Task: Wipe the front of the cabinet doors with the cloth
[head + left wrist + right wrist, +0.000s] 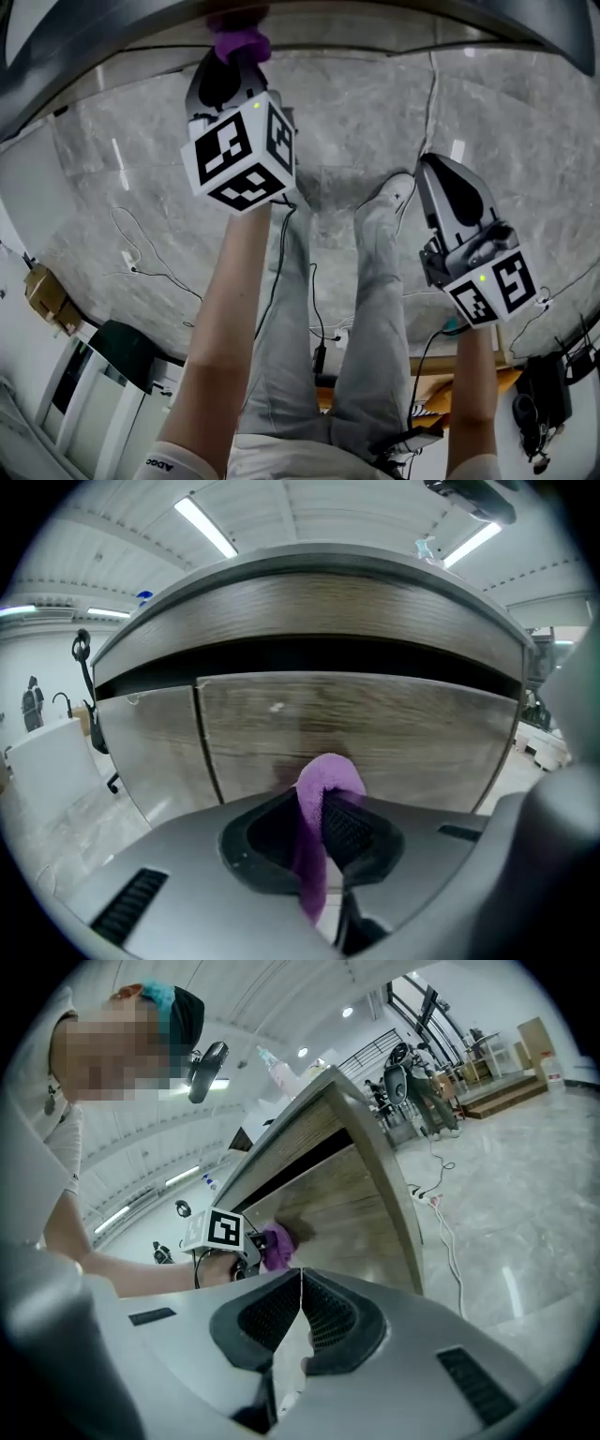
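My left gripper (pixel 323 803) is shut on a purple cloth (pixel 323 799), whose folded end pokes out past the jaws close to the wood-grain cabinet door (pixel 375 733). From the head view the left gripper (pixel 234 56) reaches up to the cabinet's edge with the purple cloth (pixel 239 39) at its tip. The right gripper view shows that cloth (pixel 275 1244) against the cabinet door (pixel 342 1204). My right gripper (pixel 300 1302) is shut with nothing in it and hangs lower right, away from the cabinet (pixel 450 202).
A dark gap runs under the cabinet top (pixel 309 658), and a vertical seam (pixel 208 752) splits two doors. Cables (pixel 141 267) trail over the marble floor. A cardboard box (pixel 42 295) and a black-topped unit (pixel 127 347) stand at lower left. The person's legs (pixel 319 319) are below.
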